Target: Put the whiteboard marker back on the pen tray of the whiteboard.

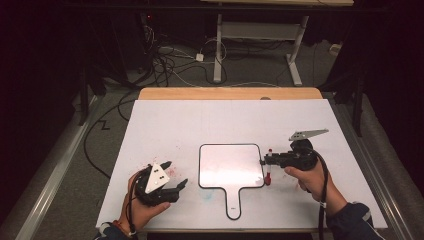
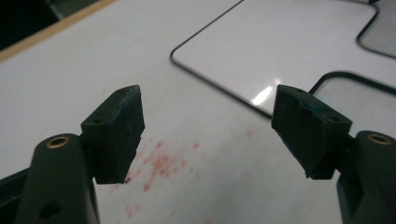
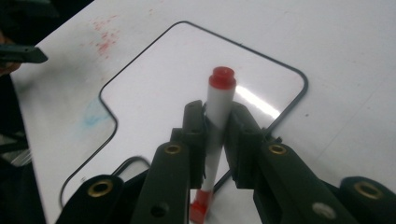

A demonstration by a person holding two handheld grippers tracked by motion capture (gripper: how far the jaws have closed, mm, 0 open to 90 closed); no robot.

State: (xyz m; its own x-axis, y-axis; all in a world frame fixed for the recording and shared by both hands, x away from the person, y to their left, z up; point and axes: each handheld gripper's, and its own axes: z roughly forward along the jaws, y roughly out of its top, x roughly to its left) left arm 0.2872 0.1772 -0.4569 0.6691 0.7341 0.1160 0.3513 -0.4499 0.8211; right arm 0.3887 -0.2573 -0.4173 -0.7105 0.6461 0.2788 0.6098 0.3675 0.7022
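Note:
A small white writing board (image 1: 230, 167) with a black rim and a handle lies flat in the middle of the table. At its right edge my right gripper (image 1: 265, 160) is shut on a white marker with red ends (image 1: 268, 175), held upright over the rim. In the right gripper view the marker (image 3: 219, 100) stands pinched between the pads of the right gripper (image 3: 217, 121), above the board (image 3: 163, 84). My left gripper (image 1: 177, 173) is open at the front left of the table with nothing between its jaws. The left gripper (image 2: 208, 126) looks over the board's corner (image 2: 289, 42).
A white sheet (image 1: 165, 125) covers the table, with faint red stains (image 2: 161, 161) near my left gripper and a blue smear (image 3: 93, 116) by the board's handle. A wooden table edge (image 1: 230, 93) runs along the back. Cables (image 1: 165, 65) and a desk frame (image 1: 217, 45) stand on the floor behind.

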